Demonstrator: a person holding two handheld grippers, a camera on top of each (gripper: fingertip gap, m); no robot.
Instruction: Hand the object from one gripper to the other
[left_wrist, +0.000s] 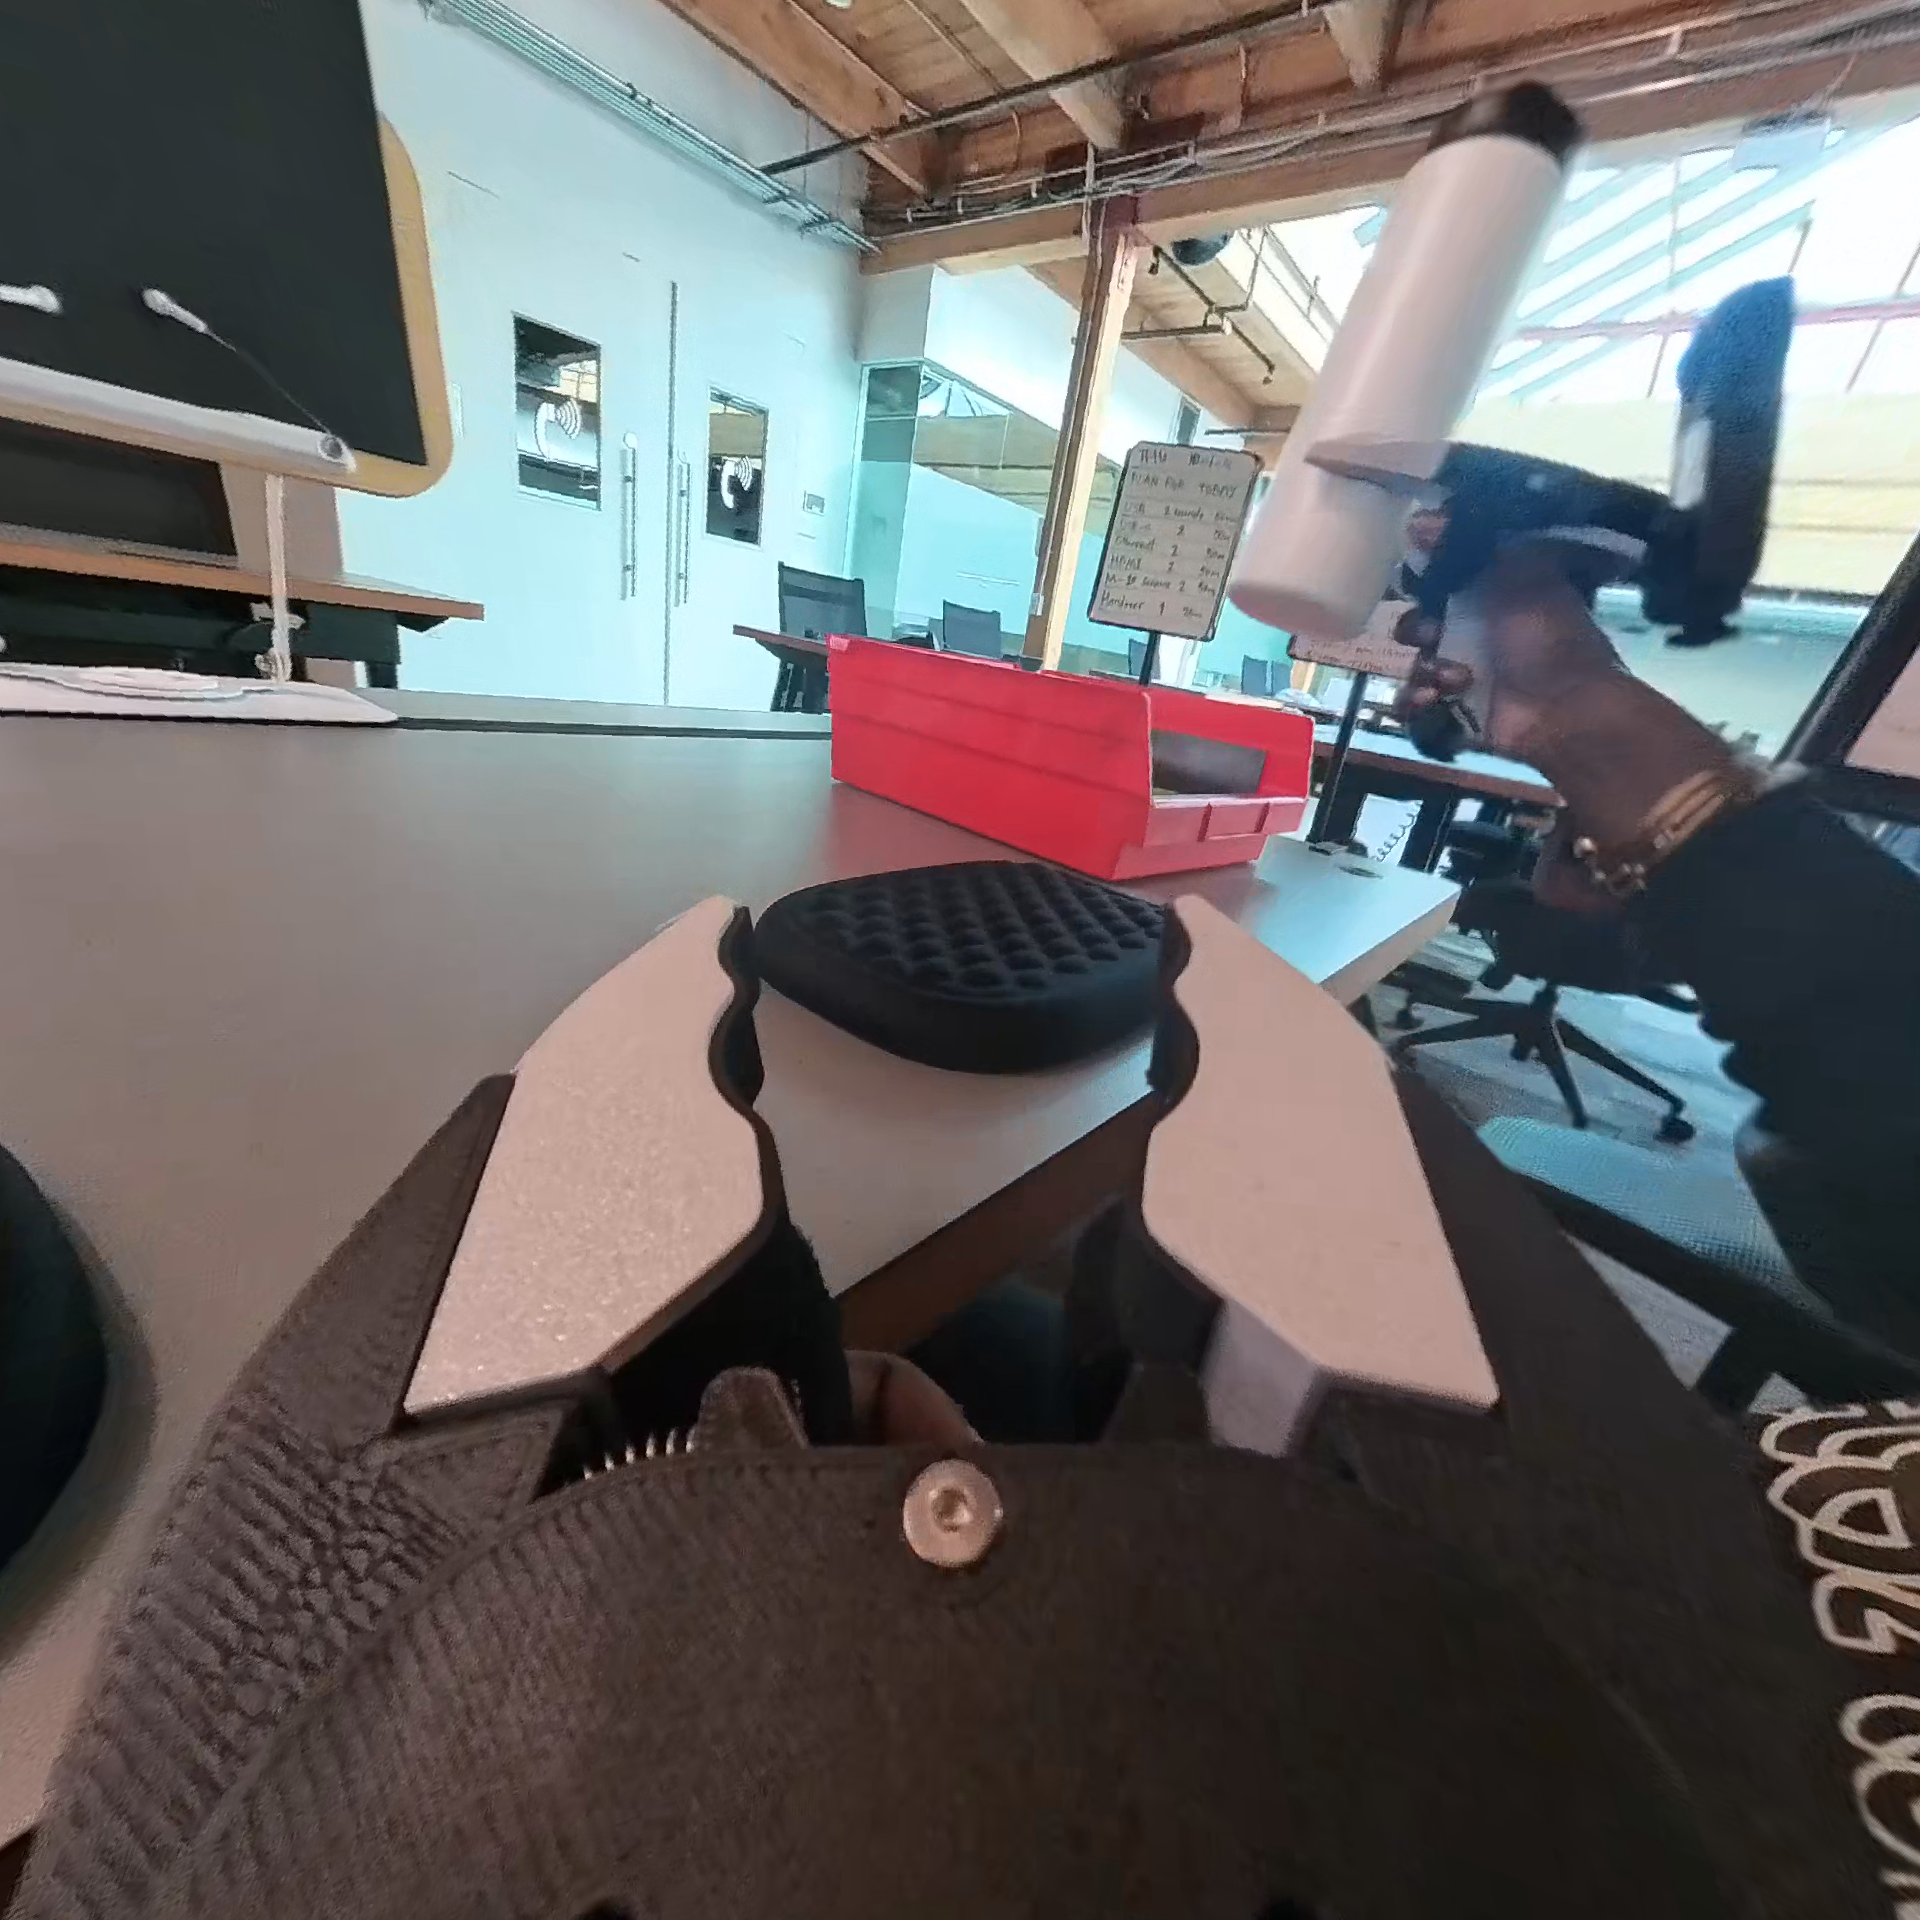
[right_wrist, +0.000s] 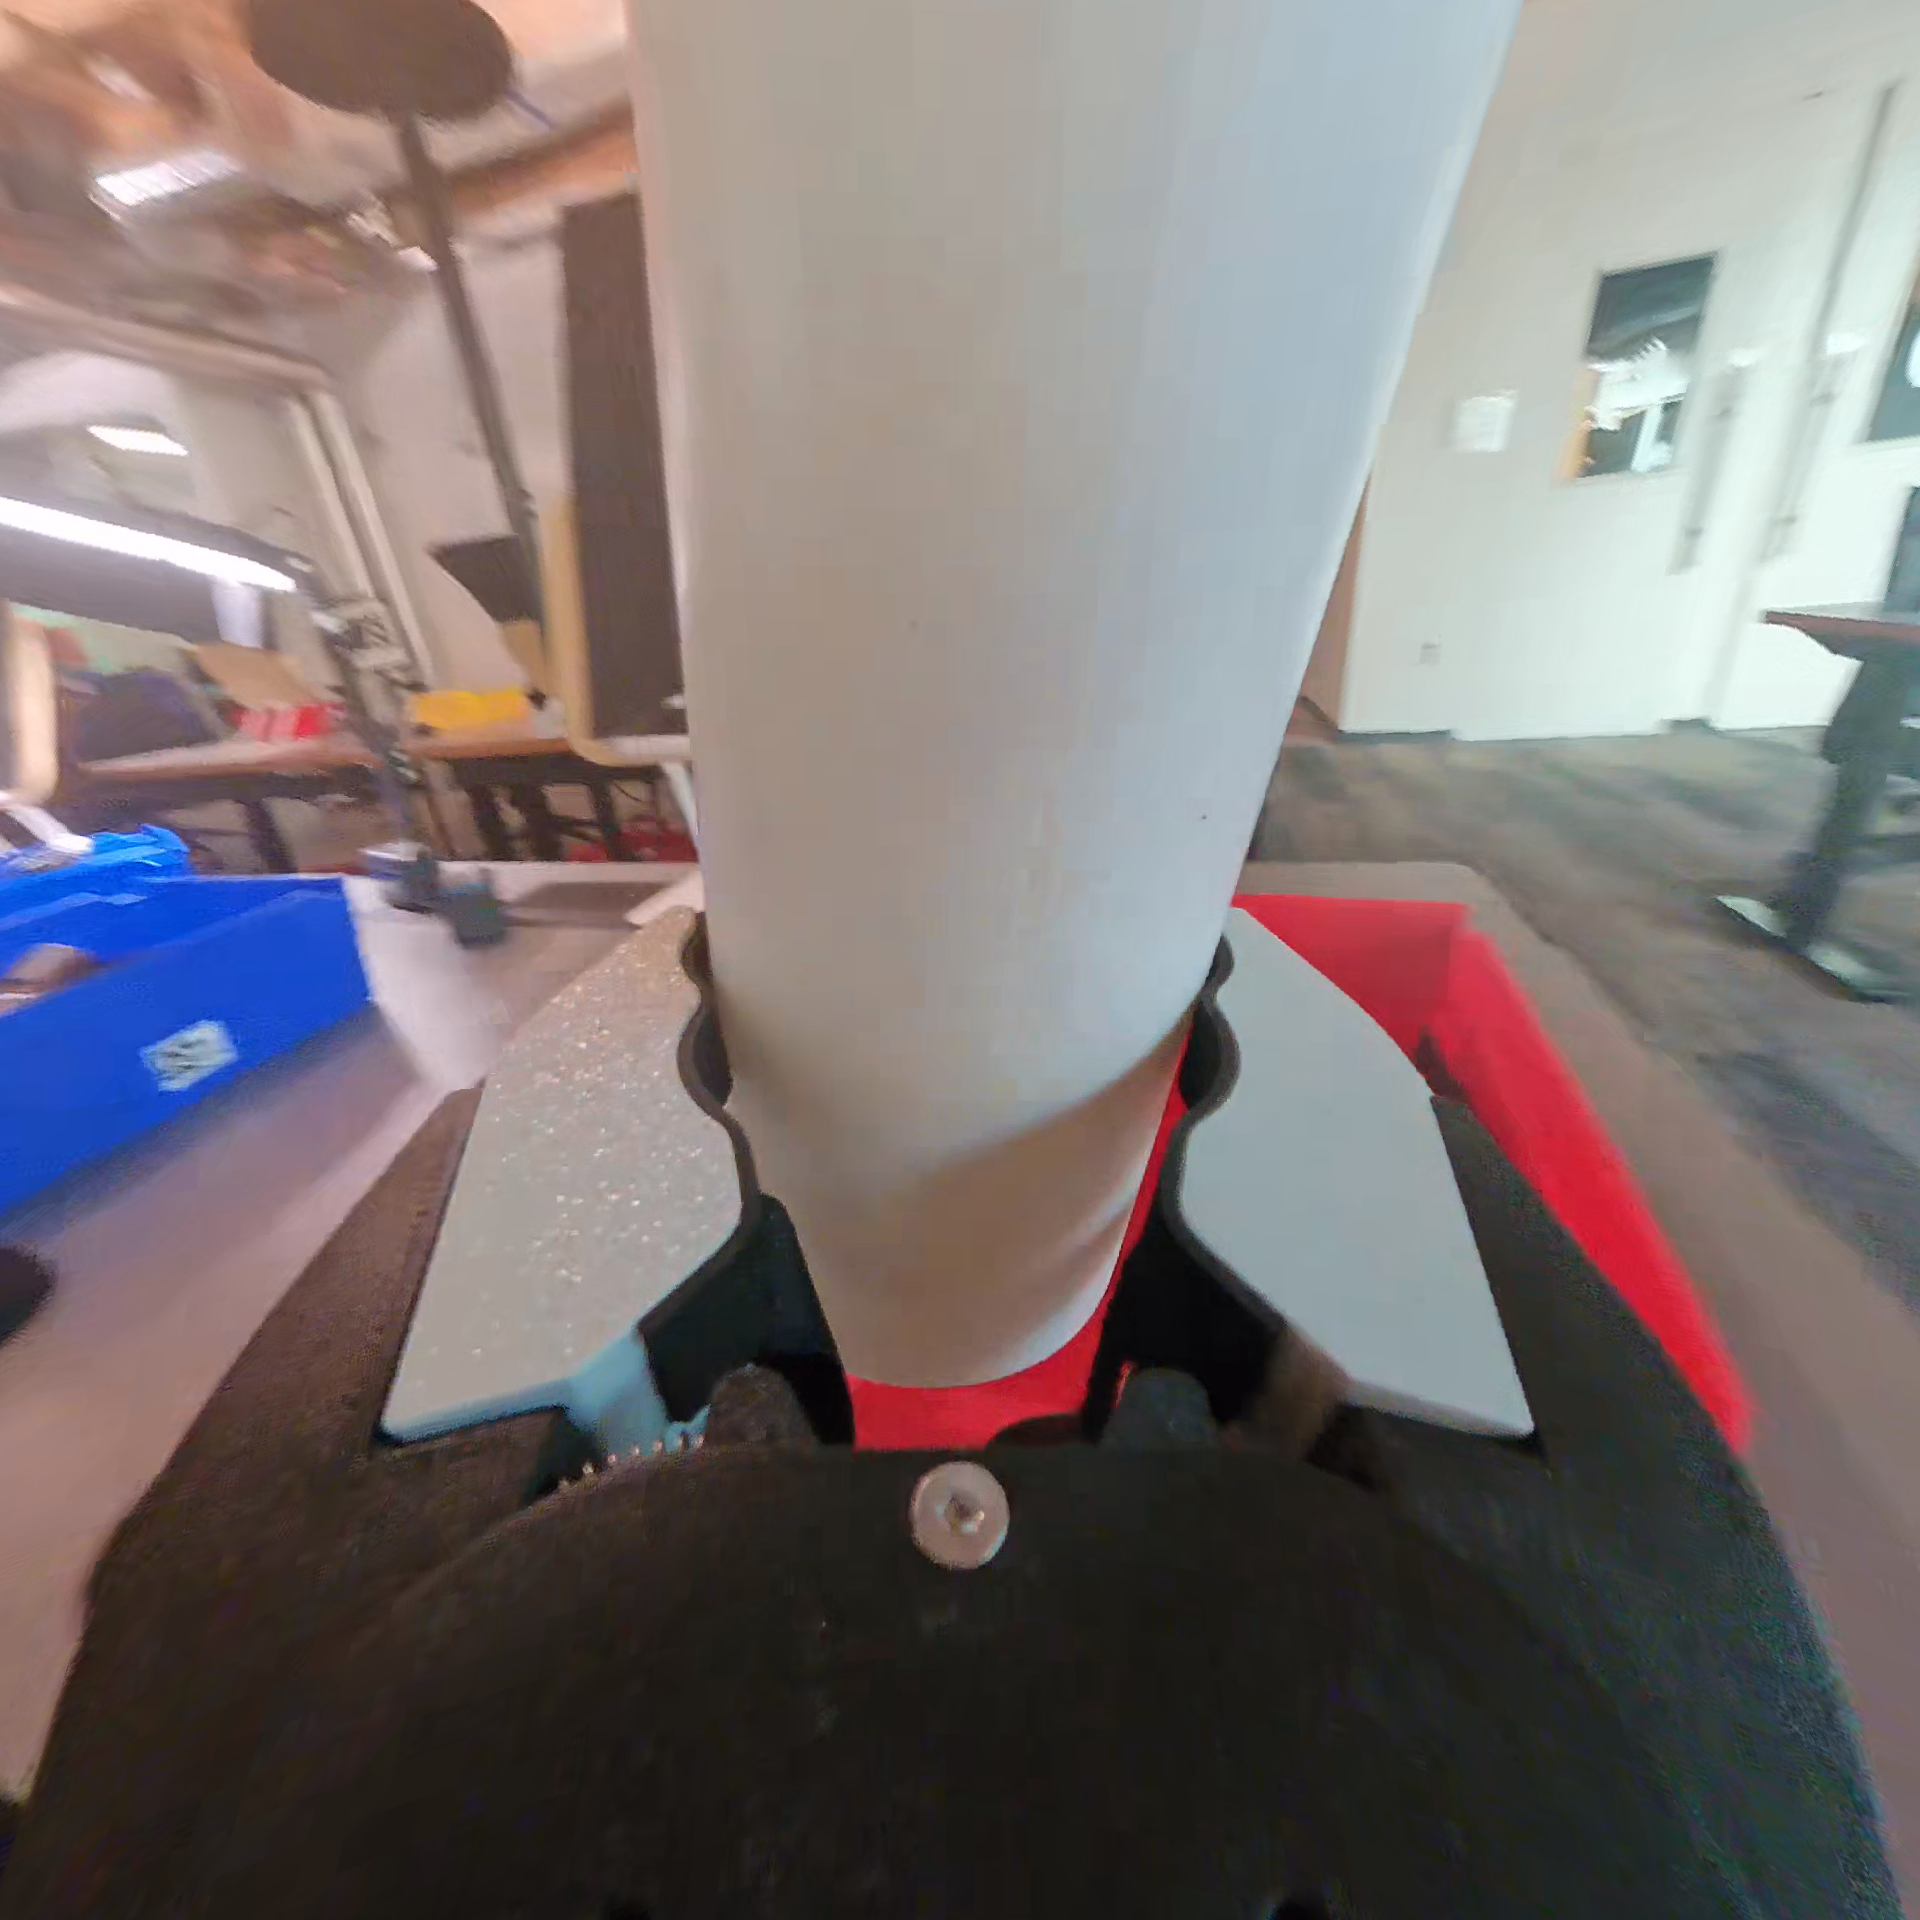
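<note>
Fig. legend. R gripper (right_wrist: 961, 1049) is clamping the white bottle (right_wrist: 997, 582) low on its body, jaws pressing both sides; the base is poking out just behind the fingers, toward the camera. In the left wrist view the same bottle (left_wrist: 1392, 384) is sitting at approx. 1–2 o'clock, high above the tabletop (left_wrist: 312, 883), well apart from the L gripper (left_wrist: 961, 982).

Key relation: bottle's long axis is tilting, dark cap end toward 1 o'clock, base toward 7 o'clock, i.e. leaning w/ its top away from the L gripper. The free length for a second grasp is lying above the R gripper's fingers, betw. them and the cap. Judgement: the L gripper, the receiver, is needing to rise and travel toward 1–2 o'clock, then close across the body perpendicular to that axis.

L gripper: jaws standing apart, nothing clamped. A black dimpled pad (left_wrist: 966, 956) is lying on the tabletop just ahead, betw. the fingertips in the picture; whether they are touching it, cannot tell.

Bottle's look: smooth matte white cylinder, slim, unmarked where visible, dark cap; likely rigid and somewhat slippery.

Other items: red bin (left_wrist: 1060, 758) at 12 o'clock on the tabletop, and directly under the bottle in the right wrist view; blue bin (right_wrist: 177, 997) at 9 o'clock there.
</note>
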